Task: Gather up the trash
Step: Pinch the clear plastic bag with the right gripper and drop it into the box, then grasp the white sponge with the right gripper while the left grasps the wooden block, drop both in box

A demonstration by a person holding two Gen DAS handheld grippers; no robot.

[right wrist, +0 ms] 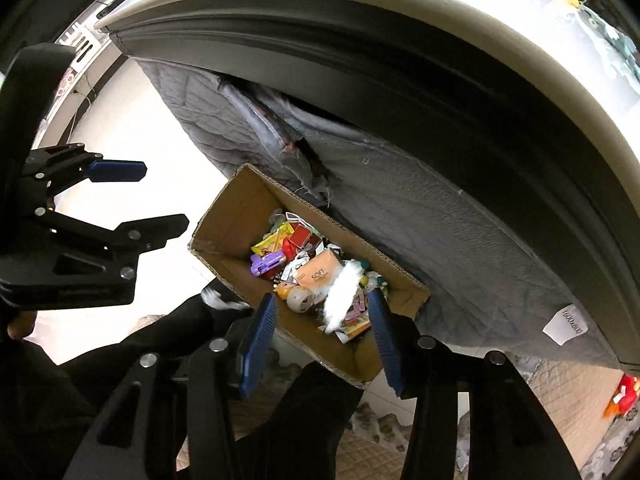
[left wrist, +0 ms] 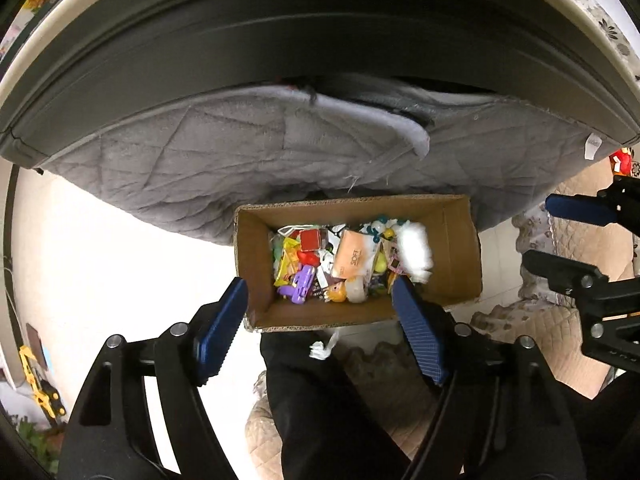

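Note:
An open cardboard box [left wrist: 256,240] [right wrist: 228,216] stands on the floor, filled with colourful trash: a purple toy pistol [left wrist: 298,288], an orange "SOFT" tissue pack [left wrist: 354,256] [right wrist: 316,272], wrappers and small toys. A white fluffy wad [left wrist: 416,250] [right wrist: 340,292] shows blurred over the box's contents, touching no finger. My left gripper [left wrist: 320,300] [right wrist: 160,198] hangs open above the box's near end. My right gripper [right wrist: 322,320] [left wrist: 560,236] is open too, with the wad seen between its blue pads. A small white scrap [left wrist: 320,350] [right wrist: 218,300] lies on a dark trouser leg.
A grey quilted cover [left wrist: 200,160] [right wrist: 440,216] hangs from a dark-edged surface just behind the box. A person's dark-clothed legs [left wrist: 320,400] are below the grippers. A beige quilted mat [left wrist: 552,332], a white floor and a yellow toy digger [left wrist: 40,384] lie around.

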